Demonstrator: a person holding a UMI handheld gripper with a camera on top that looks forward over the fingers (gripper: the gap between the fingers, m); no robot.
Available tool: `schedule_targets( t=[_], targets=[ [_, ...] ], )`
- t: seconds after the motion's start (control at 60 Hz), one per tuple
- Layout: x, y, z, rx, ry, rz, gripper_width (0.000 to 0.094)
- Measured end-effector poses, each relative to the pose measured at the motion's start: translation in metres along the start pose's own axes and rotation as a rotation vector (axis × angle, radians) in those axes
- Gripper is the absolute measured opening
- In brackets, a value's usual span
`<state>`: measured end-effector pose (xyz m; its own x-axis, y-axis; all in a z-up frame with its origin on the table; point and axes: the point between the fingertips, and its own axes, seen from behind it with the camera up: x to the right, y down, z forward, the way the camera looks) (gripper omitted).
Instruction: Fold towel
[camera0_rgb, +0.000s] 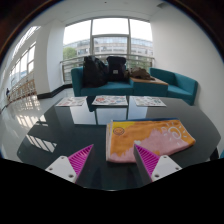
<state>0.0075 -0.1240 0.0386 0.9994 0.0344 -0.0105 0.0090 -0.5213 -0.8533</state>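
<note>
I am holding my claw (113, 163) out over a dark, glossy counter (60, 130), and its two fingers are standing wide apart, gripping nothing. The pink pads (80, 157) are facing each other across bare counter. The towel (150, 138), orange with yellow and pinkish patches, is lying flat on the counter just ahead of the fingers and toward the right one, whose tip is sitting at the towel's near edge. Beyond the counter a teal sofa (175, 85) is carrying two dark bags (105, 70), and papers (110, 100) are lying on a low table in front of it, under large windows (108, 38).
</note>
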Motion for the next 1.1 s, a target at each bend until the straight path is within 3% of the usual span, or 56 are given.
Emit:
schedule_targets(
  t=[0.1, 0.25, 0.283, 0.317, 0.433, 0.467, 0.617, 0.717, 0.9, 1.1],
  targets=[
    [0.009, -0.012, 0.044, -0.005, 0.019, -0.024, 0.0744],
    [0.009, -0.009, 0.087, -0.066, 0.038, -0.061, 0.057],
    [0.01, 0.001, 0.093, -0.103, 0.039, -0.067, 0.0502],
    [0.008, -0.008, 0.092, -0.069, 0.034, -0.052, 0.0438],
    [0.016, -0.006, 0.094, -0.079, 0.055, -0.053, 0.0225],
    [0.026, -0.008, 0.096, -0.075, 0.088, -0.051, 0.0035],
    [0.025, -0.015, 0.094, -0.114, 0.006, 0.058, 0.0033],
    [0.048, -0.051, 0.074, -0.058, -0.014, 0.103, 0.0033],
    [0.162, -0.095, 0.048, -0.001, 0.118, 0.104, 0.0032],
    [0.288, -0.05, 0.069, -0.085, 0.29, 0.081, 0.0031]
  ],
)
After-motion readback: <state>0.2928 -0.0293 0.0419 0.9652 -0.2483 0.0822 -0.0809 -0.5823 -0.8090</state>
